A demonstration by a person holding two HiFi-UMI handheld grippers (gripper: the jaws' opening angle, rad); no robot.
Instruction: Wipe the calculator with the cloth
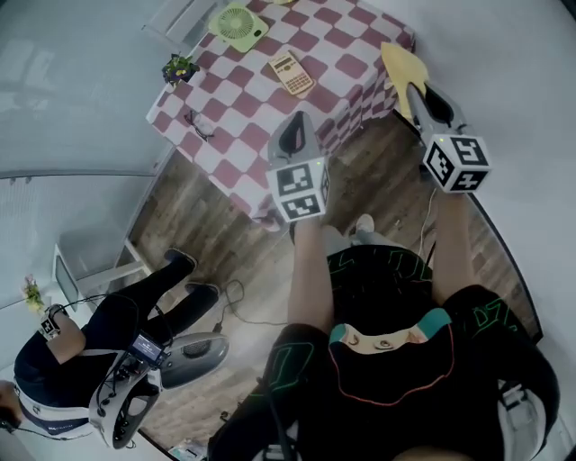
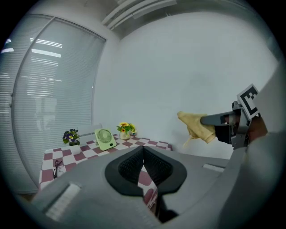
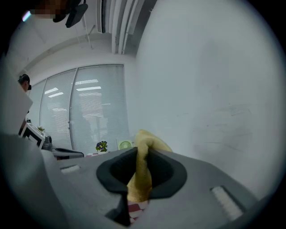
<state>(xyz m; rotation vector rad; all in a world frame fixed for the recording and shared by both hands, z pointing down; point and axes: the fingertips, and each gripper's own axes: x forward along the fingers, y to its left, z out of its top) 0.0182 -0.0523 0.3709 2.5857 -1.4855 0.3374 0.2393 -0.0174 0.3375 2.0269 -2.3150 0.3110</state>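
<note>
A tan calculator (image 1: pixel 292 73) lies on the red-and-white checked table (image 1: pixel 243 99) at the far middle of the head view. My right gripper (image 1: pixel 416 94) is shut on a yellow cloth (image 1: pixel 402 72), held up off the table's right side; the cloth (image 3: pixel 143 172) fills the space between its jaws. From the left gripper view the cloth (image 2: pixel 196 126) hangs from the right gripper (image 2: pixel 204 120) at right. My left gripper (image 1: pixel 293 133) is shut and holds nothing, raised over the table's near edge; the jaws (image 2: pixel 143 166) meet.
A green desk fan (image 1: pixel 238 24), a small flower pot (image 1: pixel 178 68) and a pair of glasses (image 1: pixel 199 124) are on the table. A seated person (image 1: pixel 99 351) is at lower left. Wooden floor (image 1: pixel 234 252) lies below.
</note>
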